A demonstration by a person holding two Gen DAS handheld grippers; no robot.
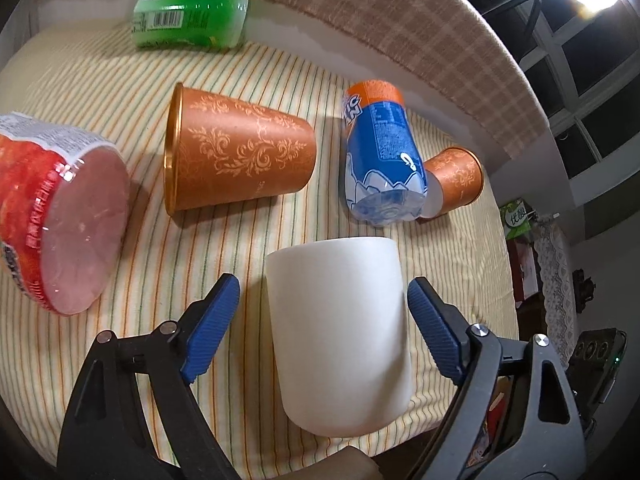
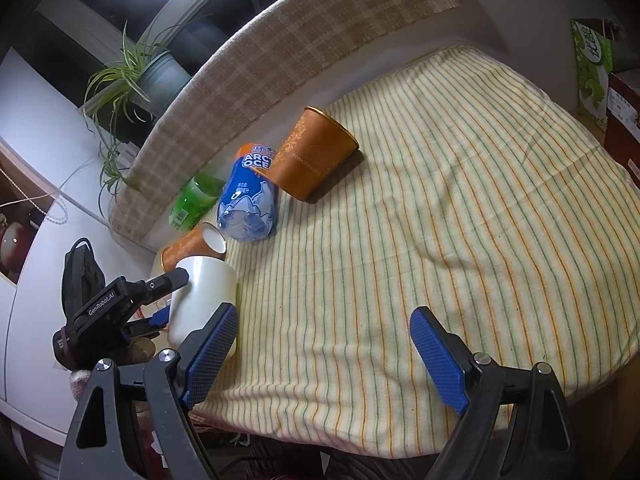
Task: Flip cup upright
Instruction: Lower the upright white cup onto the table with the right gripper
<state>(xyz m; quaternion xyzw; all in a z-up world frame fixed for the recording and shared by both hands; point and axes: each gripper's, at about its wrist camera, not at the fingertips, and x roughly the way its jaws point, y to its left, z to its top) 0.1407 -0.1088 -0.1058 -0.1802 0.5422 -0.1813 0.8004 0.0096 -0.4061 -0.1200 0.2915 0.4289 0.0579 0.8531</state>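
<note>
Left wrist view: left gripper (image 1: 324, 332) spread wide, blue pads either side of one white cup (image 1: 338, 332); left pad (image 1: 212, 328) clear of the cup wall, right pad (image 1: 434, 330) just at the wall, contact not certain, so not clamped. White cup sits near the front edge of the striped cloth (image 1: 120, 92), flat closed end toward the camera top, mouth not visible; upright or upside down cannot tell. Counted on the cloth here: two orange patterned cups, both on their sides, a big one (image 1: 236, 152) mid-cloth with its gold rim to the left, a smaller-looking one (image 1: 456, 180) near the right edge, partly behind the bottle. Three bottles, all lying down: blue-label bottle (image 1: 382, 160) touching the far orange cup, green bottle (image 1: 188, 20) at the back edge against the checked backrest (image 1: 400, 32), red-label bottle (image 1: 60, 216) at the left edge. Right wrist view: right gripper (image 2: 322, 354) released, holds nothing, pads well apart over the front edge of the cloth (image 2: 440, 220). White cup (image 2: 204, 300) at the front left corner, left gripper (image 2: 176, 300) around it. Seen here: two orange cups (image 2: 316, 152) (image 2: 188, 246), blue-label bottle (image 2: 248, 204) between them, green bottle (image 2: 192, 200) by the backrest (image 2: 260, 60). One potted plant (image 2: 132, 72) beyond the backrest.
</note>
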